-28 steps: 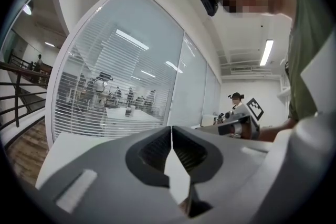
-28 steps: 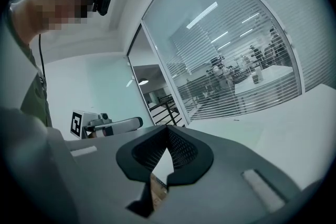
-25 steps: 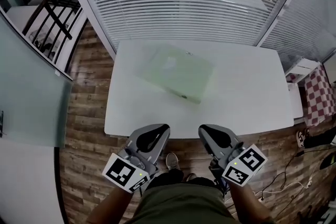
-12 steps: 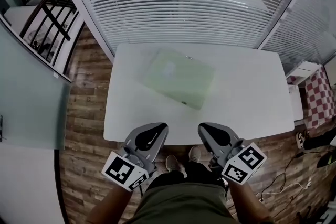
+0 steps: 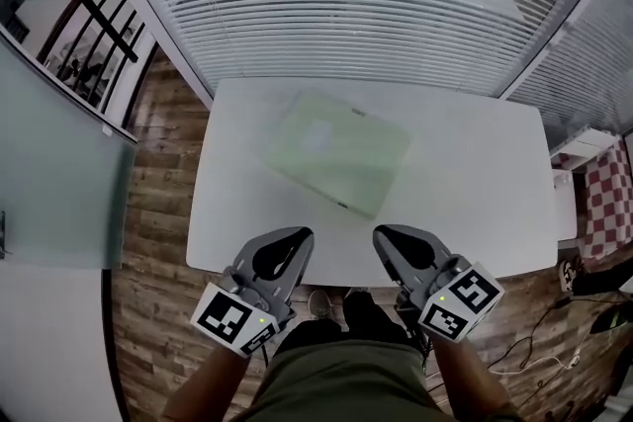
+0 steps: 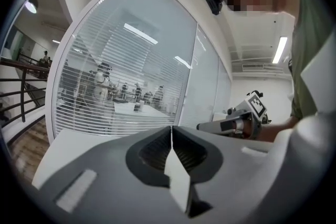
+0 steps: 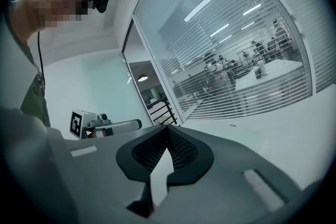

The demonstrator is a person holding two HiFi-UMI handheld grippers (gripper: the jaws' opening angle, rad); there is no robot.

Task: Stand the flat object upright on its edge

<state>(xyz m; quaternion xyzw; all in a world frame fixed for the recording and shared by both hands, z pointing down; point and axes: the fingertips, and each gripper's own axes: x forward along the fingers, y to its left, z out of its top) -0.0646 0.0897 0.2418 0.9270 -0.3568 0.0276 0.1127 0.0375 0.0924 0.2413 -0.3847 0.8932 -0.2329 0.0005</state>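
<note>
**Both grippers shut and empty, green case flat on the table**

Your left gripper (image 6: pixel 171 129) has its jaws pressed together along their whole length, and nothing sits between them. Your right gripper (image 7: pixel 167 128) is the same: its jaws meet at the tip and hold nothing.

From the head view, you hold the two grippers side by side in front of your body. They point away from you, and their tips show over the near edge of the white table (image 5: pixel 475 198). Each one carries its marker cube at the rear, the left cube (image 5: pixel 235 319) and the right cube (image 5: pixel 460 299), just ahead of your forearms. Each gripper view catches the other gripper off to the side, at about the same level.

The flat object is a pale green case (image 5: pixel 336 151). It lies on its broad face on the table, left of the middle and turned at an angle to the table's edges. Its near corner shows just ahead of your right gripper's tip. Neither gripper touches it, and none of its edges is lifted.

Past the far edge of the table stands a glass wall with white slatted blinds (image 5: pixel 346 5). Wooden plank flooring (image 5: pixel 158 163) runs along the left side of the table. A red-and-white chequered item (image 5: pixel 603 208) sits at the right edge of the view.
</note>
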